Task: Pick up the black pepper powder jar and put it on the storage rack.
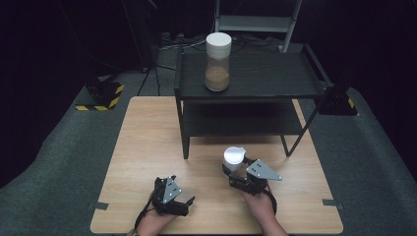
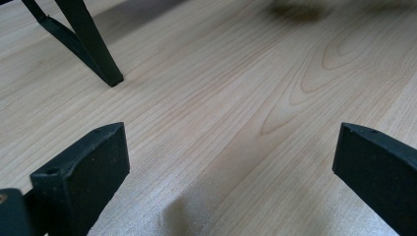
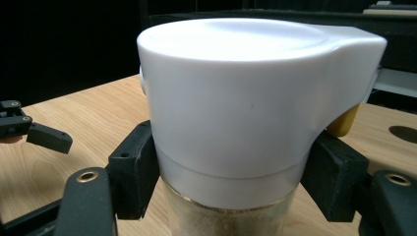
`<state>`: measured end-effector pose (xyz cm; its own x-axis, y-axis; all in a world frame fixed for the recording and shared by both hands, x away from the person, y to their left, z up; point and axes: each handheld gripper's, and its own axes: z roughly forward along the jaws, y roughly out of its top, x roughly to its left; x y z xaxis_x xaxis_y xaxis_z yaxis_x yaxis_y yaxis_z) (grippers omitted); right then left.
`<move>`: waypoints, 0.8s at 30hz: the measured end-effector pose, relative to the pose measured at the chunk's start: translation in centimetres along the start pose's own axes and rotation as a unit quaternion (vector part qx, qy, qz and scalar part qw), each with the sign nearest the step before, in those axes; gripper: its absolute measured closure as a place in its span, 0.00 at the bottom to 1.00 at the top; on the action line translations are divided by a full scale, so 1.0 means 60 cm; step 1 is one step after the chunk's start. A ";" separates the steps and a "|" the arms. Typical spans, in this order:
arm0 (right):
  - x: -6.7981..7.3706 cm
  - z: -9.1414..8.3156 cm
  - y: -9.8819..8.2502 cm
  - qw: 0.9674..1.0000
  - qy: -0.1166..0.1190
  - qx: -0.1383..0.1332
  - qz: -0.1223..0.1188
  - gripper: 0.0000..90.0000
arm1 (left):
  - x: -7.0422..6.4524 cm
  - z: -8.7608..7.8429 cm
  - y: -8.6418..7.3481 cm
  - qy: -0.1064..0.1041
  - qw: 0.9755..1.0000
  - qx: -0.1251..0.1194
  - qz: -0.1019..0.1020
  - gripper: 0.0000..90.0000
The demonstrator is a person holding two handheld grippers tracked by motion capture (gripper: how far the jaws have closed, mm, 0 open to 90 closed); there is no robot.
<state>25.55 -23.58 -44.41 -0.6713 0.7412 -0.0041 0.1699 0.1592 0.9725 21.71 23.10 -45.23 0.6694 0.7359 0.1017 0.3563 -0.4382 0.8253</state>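
Right gripper view | my right gripper (image 3: 228, 172) fingers clamp the white-capped shaker jar (image 3: 236, 113) | left gripper (image 2: 231, 167) fingers spread, near the worktop (image 2: 221, 98) front edge

No text, label, brand name or number can be read in any of the pictures. The only sign is a band of yellow and black warning stripes (image 1: 98, 104) on a dark block at the left on the floor; it has no letters. The white lid (image 3: 236, 98) of the held jar is plain, without any print.
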 end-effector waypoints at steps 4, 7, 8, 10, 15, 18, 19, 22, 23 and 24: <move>-0.002 -0.015 0.001 1.000 -0.003 -0.003 0.000 0.33 | 0.000 0.000 0.000 0.000 1.000 0.001 0.001 0.01; -0.003 -0.026 0.003 1.000 -0.008 -0.007 0.000 0.33 | 0.000 0.000 0.001 0.000 1.000 0.001 0.002 0.01; -0.004 -0.030 0.003 1.000 -0.009 -0.008 0.000 0.33 | 0.000 0.000 0.001 0.000 1.000 0.001 0.002 0.01; -0.006 -0.040 0.005 1.000 -0.012 -0.009 -0.001 0.33 | 0.000 0.000 0.001 0.000 1.000 0.002 0.002 0.01; -0.011 -0.061 0.008 1.000 -0.019 -0.015 -0.004 0.33 | -0.001 0.000 0.002 0.001 1.000 0.003 0.003 0.01; -0.014 -0.075 0.011 1.000 -0.025 -0.018 -0.005 0.33 | -0.001 0.000 0.002 0.001 1.000 0.003 0.003 0.01; -0.015 -0.079 0.012 0.999 -0.027 -0.019 -0.006 0.33 | -0.001 0.000 0.002 0.001 1.000 0.003 0.003 0.01; -0.018 -0.090 0.017 0.999 -0.032 -0.021 -0.006 0.33 | -0.001 0.000 0.002 0.001 1.000 0.003 0.003 0.01; -0.019 -0.095 0.019 0.999 -0.034 -0.023 -0.006 0.33 | -0.001 0.001 0.002 0.001 1.000 0.003 0.003 0.01; -0.020 -0.097 0.021 0.999 -0.036 -0.024 -0.007 0.33 | -0.001 0.001 0.002 0.001 1.000 0.003 0.003 0.01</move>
<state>22.33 -28.07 -41.83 -0.6200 0.7839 -0.0324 0.1248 0.1393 0.9823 21.72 22.96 -45.16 0.6703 0.7342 0.1078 0.3563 -0.4459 0.8211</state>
